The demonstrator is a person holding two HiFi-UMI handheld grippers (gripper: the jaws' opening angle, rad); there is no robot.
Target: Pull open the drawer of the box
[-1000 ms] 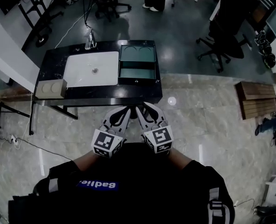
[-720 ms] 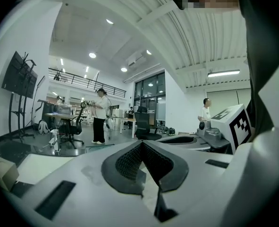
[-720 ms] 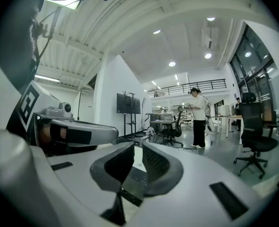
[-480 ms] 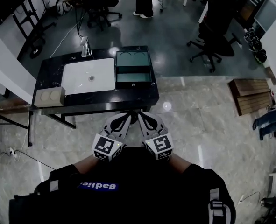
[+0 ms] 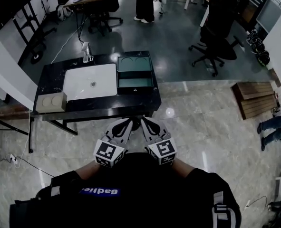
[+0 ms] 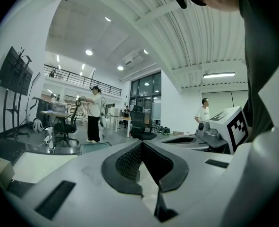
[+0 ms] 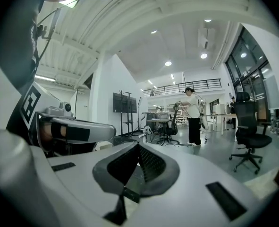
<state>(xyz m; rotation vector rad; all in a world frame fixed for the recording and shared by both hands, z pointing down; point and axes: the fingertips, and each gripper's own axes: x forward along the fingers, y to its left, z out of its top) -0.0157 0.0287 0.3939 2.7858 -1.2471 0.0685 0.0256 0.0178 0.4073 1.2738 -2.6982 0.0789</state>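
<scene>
Black table (image 5: 95, 104) on glossy floor (image 5: 202, 110) bears the box (image 5: 135, 72); before the table, left gripper (image 5: 128, 122) and right gripper (image 5: 143, 121) have jaws pressed together, empty.

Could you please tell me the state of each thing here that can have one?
left gripper: shut, nothing between its jaws.
right gripper: shut, nothing between its jaws.
drawer of the box: appears pulled out; too small to be sure.
sink: empty.
</scene>
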